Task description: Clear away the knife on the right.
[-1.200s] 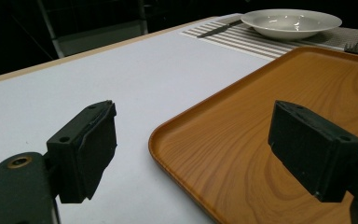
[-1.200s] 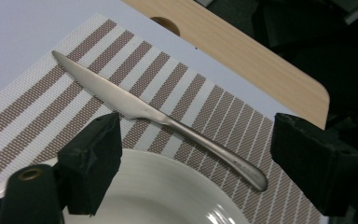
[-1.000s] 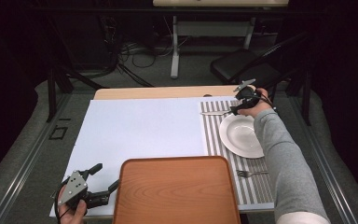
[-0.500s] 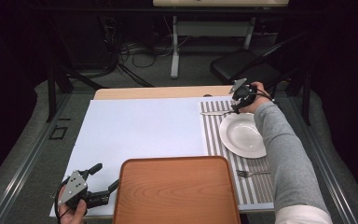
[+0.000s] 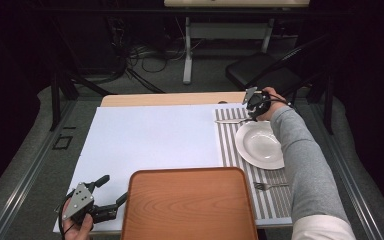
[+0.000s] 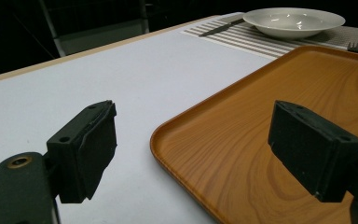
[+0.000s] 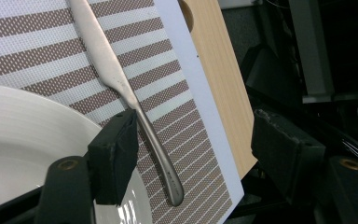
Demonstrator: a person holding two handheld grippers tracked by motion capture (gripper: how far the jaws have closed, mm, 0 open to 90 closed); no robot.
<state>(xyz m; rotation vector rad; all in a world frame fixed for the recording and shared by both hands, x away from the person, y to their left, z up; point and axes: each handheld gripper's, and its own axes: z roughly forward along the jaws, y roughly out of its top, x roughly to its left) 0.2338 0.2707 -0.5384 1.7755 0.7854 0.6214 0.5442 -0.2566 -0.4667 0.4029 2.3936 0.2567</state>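
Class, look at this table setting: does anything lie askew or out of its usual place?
Yes. The knife lies crosswise on the striped placemat beyond the plate, not alongside it, while the fork lies crosswise on the plate's near side. Nothing looks spilled or damaged.

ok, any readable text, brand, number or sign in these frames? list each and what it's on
None readable.
Knife: faint marks on the handle near its end, too small and blurred to read.
Plate, fork, tray, striped placemat, white table cover: no lettering, label or number visible.
Left gripper and right gripper: black pads bear no markings.
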